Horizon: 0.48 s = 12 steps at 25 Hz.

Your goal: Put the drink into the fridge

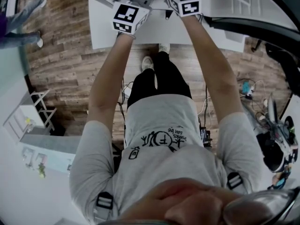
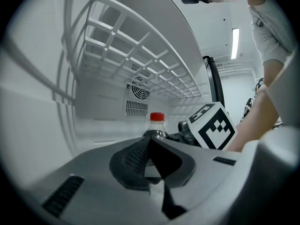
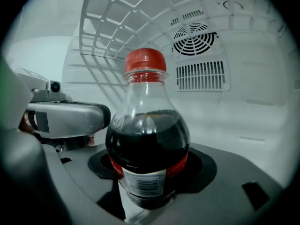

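Observation:
A cola bottle (image 3: 147,144) with a red cap and dark drink stands upright between the jaws of my right gripper (image 3: 150,191), which is shut on its lower body inside the white fridge. From the left gripper view the bottle (image 2: 157,122) shows just past my left gripper (image 2: 152,165), whose jaws are closed together with nothing in them. The left gripper (image 3: 65,118) hovers to the left of the bottle, apart from it. In the head view only the marker cubes of the left gripper (image 1: 127,18) and right gripper (image 1: 183,3) show; the jaws are hidden.
A white wire shelf (image 2: 140,46) hangs overhead in the fridge; the back wall carries a round fan vent (image 3: 194,39). Outside, wooden floor, a white rack (image 1: 33,111) at left, cables and gear (image 1: 276,139) at right, another person's legs (image 1: 21,22) far left.

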{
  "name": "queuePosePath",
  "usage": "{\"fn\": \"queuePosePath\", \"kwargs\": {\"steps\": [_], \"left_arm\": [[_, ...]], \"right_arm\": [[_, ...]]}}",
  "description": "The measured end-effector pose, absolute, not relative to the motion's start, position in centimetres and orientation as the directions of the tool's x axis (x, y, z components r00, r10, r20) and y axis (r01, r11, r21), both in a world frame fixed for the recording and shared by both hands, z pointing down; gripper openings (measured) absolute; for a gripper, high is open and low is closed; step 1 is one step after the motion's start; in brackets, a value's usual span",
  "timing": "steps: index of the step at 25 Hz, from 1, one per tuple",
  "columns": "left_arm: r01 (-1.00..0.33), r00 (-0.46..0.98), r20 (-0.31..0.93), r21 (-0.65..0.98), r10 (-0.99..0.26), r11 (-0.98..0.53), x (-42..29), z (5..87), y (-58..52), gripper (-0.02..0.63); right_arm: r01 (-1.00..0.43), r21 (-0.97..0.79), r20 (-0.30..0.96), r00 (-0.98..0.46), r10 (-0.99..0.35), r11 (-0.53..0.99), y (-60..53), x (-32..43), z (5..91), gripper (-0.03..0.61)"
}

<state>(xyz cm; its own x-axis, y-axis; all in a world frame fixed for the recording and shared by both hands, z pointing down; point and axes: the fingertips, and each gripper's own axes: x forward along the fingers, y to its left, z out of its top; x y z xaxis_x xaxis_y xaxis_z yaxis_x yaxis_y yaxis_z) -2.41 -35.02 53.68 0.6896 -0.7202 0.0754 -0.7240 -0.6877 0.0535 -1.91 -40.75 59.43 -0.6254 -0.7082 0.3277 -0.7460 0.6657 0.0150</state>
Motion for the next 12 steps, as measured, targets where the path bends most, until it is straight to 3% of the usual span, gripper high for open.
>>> {"fn": "queuePosePath", "kwargs": {"steps": [12], "left_arm": [[-0.729,0.685,0.08,0.06,-0.724,-0.682,-2.54,53.83,-35.18,0.003]], "right_arm": [[-0.722,-0.032,0.306,-0.665,-0.681,0.691,-40.79,-1.83,59.56,0.322]]}}
